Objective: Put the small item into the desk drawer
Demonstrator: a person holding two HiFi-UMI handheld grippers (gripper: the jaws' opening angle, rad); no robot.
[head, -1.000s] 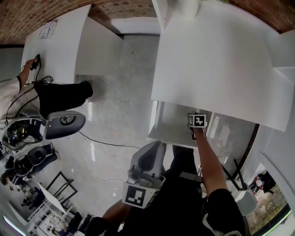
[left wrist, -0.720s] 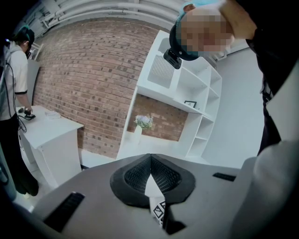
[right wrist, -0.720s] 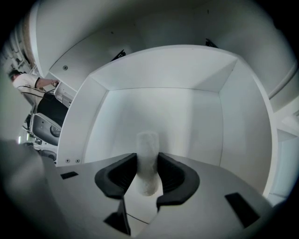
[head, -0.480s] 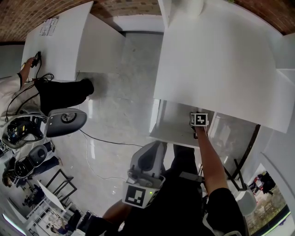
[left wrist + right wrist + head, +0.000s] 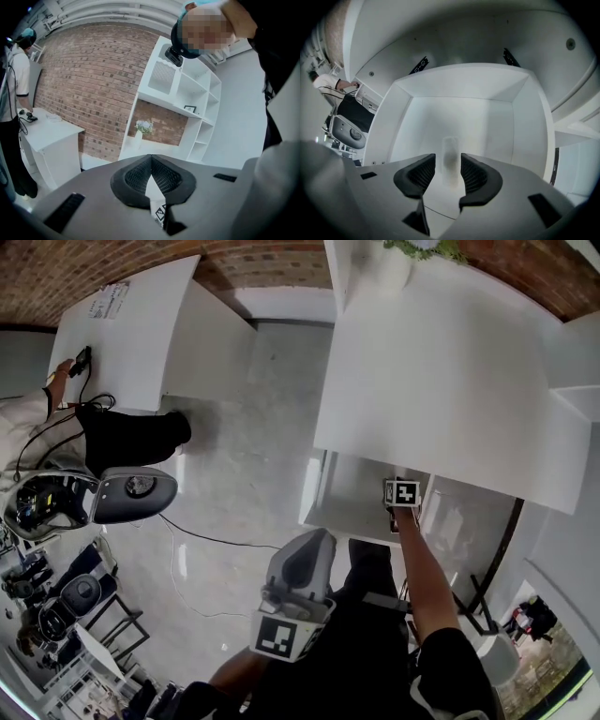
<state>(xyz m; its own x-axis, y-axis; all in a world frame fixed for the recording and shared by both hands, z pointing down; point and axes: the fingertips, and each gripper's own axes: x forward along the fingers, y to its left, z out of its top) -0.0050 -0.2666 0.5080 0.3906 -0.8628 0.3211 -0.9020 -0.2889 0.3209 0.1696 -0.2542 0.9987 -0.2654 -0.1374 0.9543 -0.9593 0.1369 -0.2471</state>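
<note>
Head view: the person's right arm reaches forward to the open drawer under the front edge of the white desk. The right gripper, its marker cube uppermost, is over the drawer's right part. The left gripper is held low and close to the body, well apart from the drawer. Across the floor to the left stands a second white desk, with another person beside it.

Right gripper view: the jaws stand apart over the drawer's pale floor. The small item, pale and blurred, shows in the gap between them and inside the drawer's walls. It touches neither pad. Whether it rests on the drawer floor cannot be told from the blur.

Left gripper view: the two ribbed pads meet at their tips and nothing is held between them. This gripper points away from the drawer, toward a brick wall, a white shelf unit and a vase of flowers on the desk top.
</note>
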